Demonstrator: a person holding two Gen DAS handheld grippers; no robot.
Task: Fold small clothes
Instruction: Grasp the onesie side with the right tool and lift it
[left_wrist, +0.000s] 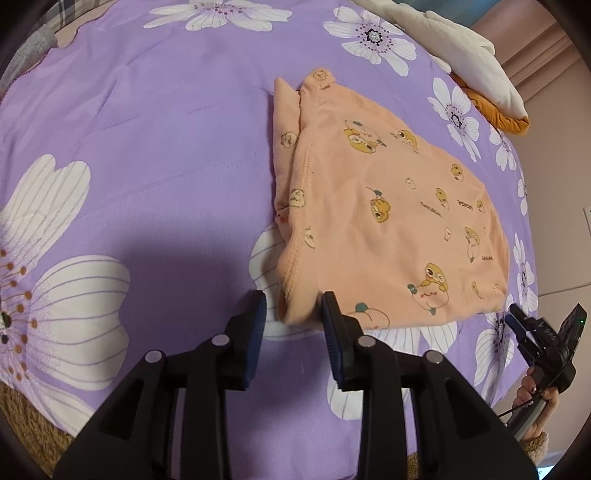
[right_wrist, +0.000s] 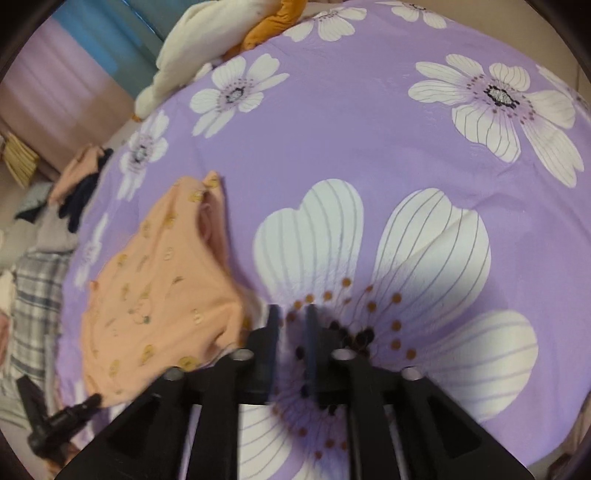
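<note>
Peach garment (left_wrist: 373, 206) lies folded on the purple bedspread (left_wrist: 166, 129); left tongs (left_wrist: 293, 314) spread at its near corner, right tongs (right_wrist: 291, 321) spread, empty. Square the edges before pressing flat.

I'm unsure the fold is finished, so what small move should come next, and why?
Probably lift both tools clear. The peach garment already lies folded on the bedspread. The left tool stands open with only a corner between its fingers, and the right tool is open over bare bedspread, holding nothing.
</note>
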